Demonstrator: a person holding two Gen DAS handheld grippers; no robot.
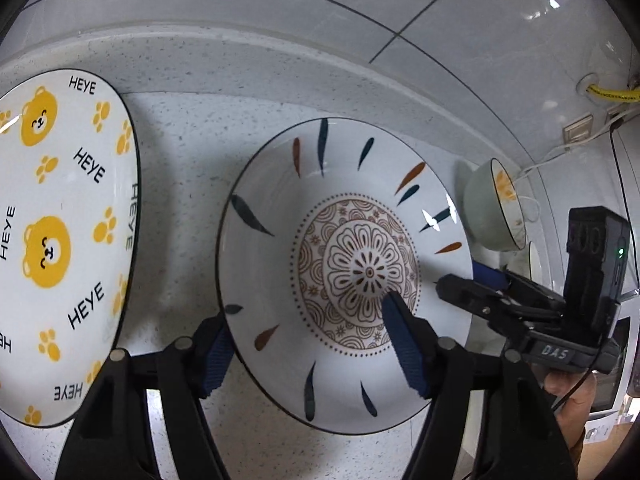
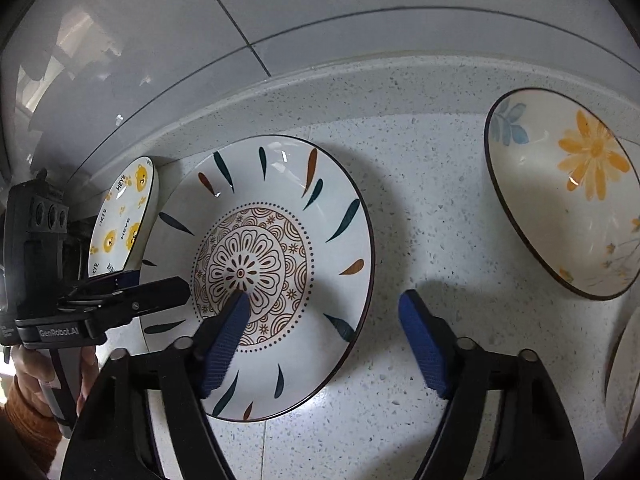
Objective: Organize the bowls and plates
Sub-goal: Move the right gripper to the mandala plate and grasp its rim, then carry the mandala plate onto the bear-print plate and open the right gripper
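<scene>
Speckled white countertop (image 2: 420,208) against a grey tiled wall carries the mandala plate (image 1: 348,276), lying between both grippers. Left gripper (image 1: 316,344) and right gripper (image 2: 324,340) each stand wide open, straddling opposite rims, gripping nothing. Bear plate (image 1: 60,240) lies just beside; flower bowl (image 2: 568,204) sits apart.

**Two plates, two bowls on the bench**

Two round plates: one white ceramic with a brown mandala centre and leaf strokes (image 1: 344,276), one white with yellow bears (image 1: 60,240). Two bowls: one cream with an orange daisy (image 2: 568,200), one pale green outside (image 1: 494,206).
</scene>
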